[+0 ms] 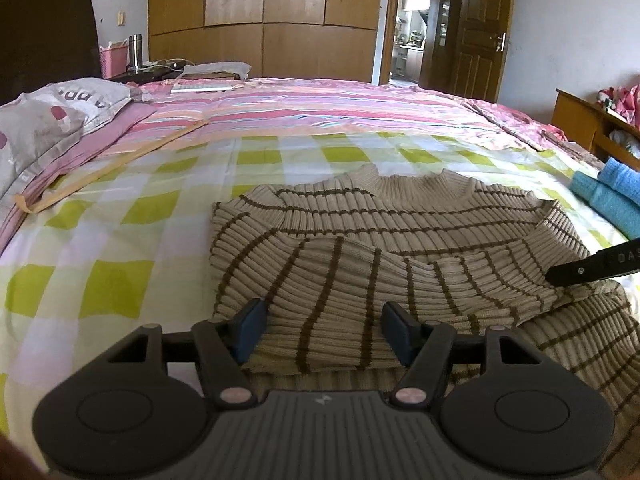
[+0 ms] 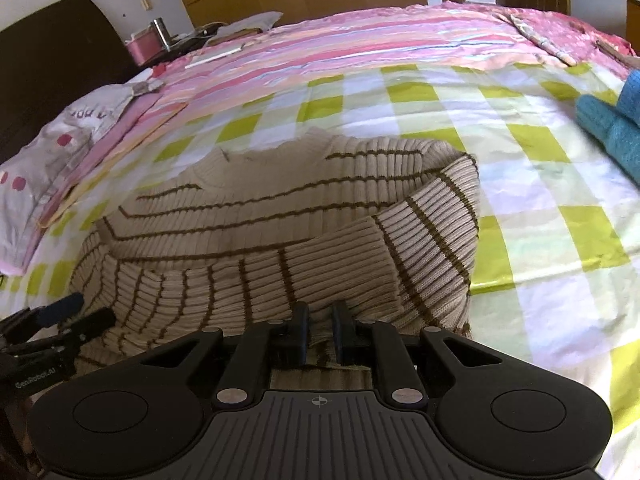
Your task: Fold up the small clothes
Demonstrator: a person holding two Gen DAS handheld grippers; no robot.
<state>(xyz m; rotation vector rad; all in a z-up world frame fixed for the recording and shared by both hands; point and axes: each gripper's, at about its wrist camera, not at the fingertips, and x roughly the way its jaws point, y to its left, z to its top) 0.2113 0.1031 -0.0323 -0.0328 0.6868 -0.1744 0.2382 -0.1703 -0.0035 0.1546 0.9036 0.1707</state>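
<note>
So the beige ribbed knit sweater with brown stripes (image 1: 400, 236) lies collar-away on the checked bedsheet (image 1: 120, 240), right gripper (image 2: 320, 322) pinching what looks like its sleeve cuff, left gripper (image 1: 324, 334) spread apart over the other folded sleeve.

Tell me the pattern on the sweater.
Ribbed beige sweater with thin brown stripes; clearest in the left wrist view.

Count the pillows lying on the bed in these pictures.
1: a grey pillow at the bed's head end, left of the sweater. Others may lie out of view.
</note>
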